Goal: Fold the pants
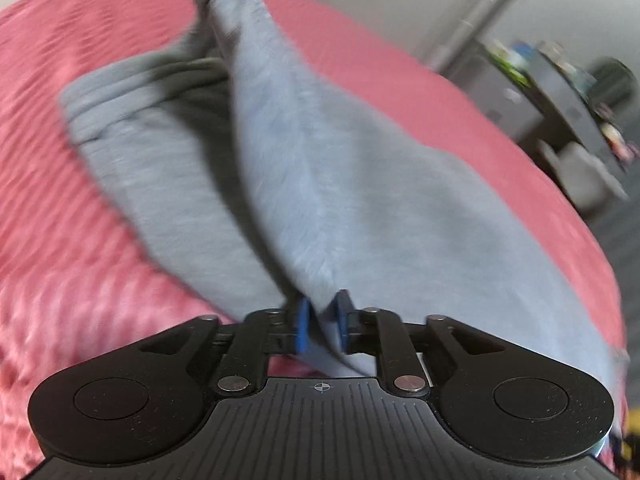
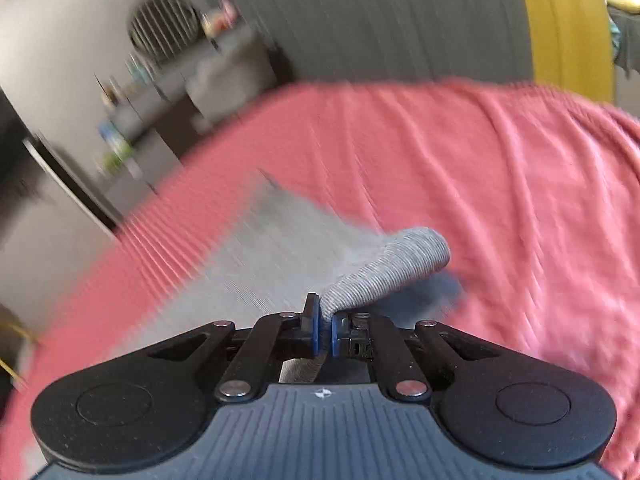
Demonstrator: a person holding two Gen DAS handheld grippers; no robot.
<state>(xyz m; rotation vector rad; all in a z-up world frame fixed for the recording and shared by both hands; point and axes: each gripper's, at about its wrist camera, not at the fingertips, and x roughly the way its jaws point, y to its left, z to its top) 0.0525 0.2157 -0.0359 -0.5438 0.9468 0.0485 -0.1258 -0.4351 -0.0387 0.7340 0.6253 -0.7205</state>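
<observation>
— What kind of place is shown?
— A home, most likely a bedroom: a bed [image 2: 460, 152] is seen, covered with a pink ribbed bedspread.
— What else is relied on?
— A cluttered shelf unit [image 2: 132, 128] of small household items is seen against the wall, and a yellow curtain [image 2: 568, 24] is hung nearby.

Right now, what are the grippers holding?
Both hold the grey pants: left gripper pinches a fabric fold, right gripper the ribbed cuff.
</observation>
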